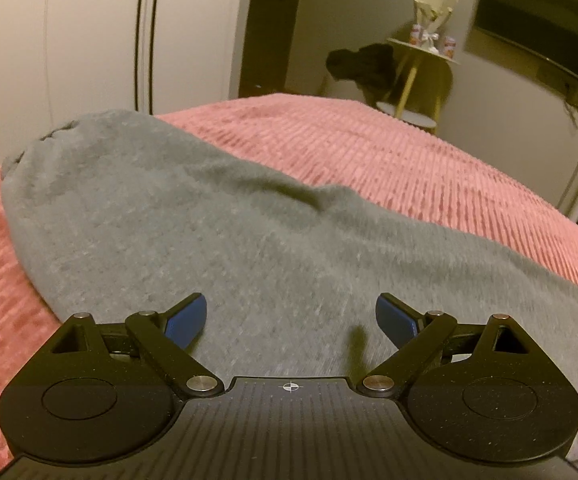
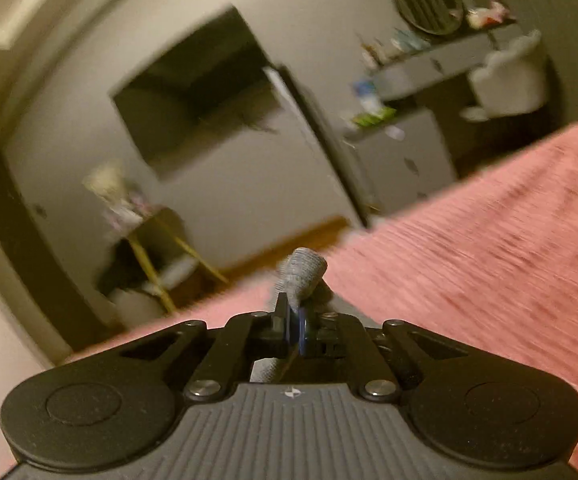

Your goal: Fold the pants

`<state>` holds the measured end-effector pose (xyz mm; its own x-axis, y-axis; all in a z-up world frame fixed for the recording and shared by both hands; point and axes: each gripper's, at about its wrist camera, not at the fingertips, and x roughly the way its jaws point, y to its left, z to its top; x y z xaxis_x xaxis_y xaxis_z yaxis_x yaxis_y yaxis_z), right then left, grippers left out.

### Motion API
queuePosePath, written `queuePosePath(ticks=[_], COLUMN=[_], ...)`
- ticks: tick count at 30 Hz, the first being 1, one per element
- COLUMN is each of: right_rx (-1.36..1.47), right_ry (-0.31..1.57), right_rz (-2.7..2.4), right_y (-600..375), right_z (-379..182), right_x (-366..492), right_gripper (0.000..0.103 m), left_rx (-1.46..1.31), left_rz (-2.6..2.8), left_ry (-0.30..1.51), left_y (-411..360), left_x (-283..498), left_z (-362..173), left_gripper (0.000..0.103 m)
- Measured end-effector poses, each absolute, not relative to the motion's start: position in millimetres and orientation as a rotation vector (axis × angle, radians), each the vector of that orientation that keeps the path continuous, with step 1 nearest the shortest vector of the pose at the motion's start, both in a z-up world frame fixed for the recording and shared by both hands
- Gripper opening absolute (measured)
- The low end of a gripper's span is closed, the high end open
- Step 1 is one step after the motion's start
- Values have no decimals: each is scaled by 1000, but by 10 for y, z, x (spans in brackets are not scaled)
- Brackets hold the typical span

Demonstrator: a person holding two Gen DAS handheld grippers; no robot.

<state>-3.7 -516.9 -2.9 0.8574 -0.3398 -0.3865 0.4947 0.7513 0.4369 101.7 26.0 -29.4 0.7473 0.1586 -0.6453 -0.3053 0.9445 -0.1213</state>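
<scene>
Nowhere is any readable writing visible. Grey pants (image 1: 217, 240) lie spread on the pink ribbed bedspread (image 1: 429, 168), with bare bedspread running beyond them to the far edge of the bed. Over the cloth, the left gripper (image 1: 291, 320) hangs with its jaws spread wide, gripping nothing. Clenched tight, the right gripper (image 2: 295, 322) pinches a ribbed grey cuff (image 2: 303, 270), which sticks up past its fingertips.

A pink ribbed blanket (image 1: 429, 168) covers the bed. Beyond it, a small round table (image 1: 423, 46) holds 2 cans (image 1: 449, 46) and a wrapped bouquet (image 1: 433, 8); a dark TV (image 2: 197, 104) hangs on the wall.
</scene>
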Motion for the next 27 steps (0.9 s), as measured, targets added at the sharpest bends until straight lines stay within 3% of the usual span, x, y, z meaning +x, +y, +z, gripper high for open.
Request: queuePosePath(ticks=[3, 5, 7, 14, 22, 27], right_rx=[568, 596, 621, 526, 196, 79], right_ry=[564, 575, 530, 444, 616, 664], right_rz=[-605, -634, -668, -565, -198, -166], right_y=[-5353, -5364, -5305, -4658, -3286, -2942], right_z=[-490, -609, -563, -254, -360, -584], right_x=[84, -24, -159, 12, 975, 1253], right_gripper=[18, 20, 35, 35, 35, 35], left_rx=[-201, -188, -180, -117, -70, -31], left_rz=[252, 244, 242, 238, 252, 254], left_ry=[707, 723, 730, 768, 777, 770], left_y=[236, 222, 207, 148, 130, 102], left_x=[1046, 1062, 1073, 1135, 1144, 1182], left_z=[-335, -358, -364, -442, -459, -480], left_gripper=[95, 95, 95, 96, 96, 96])
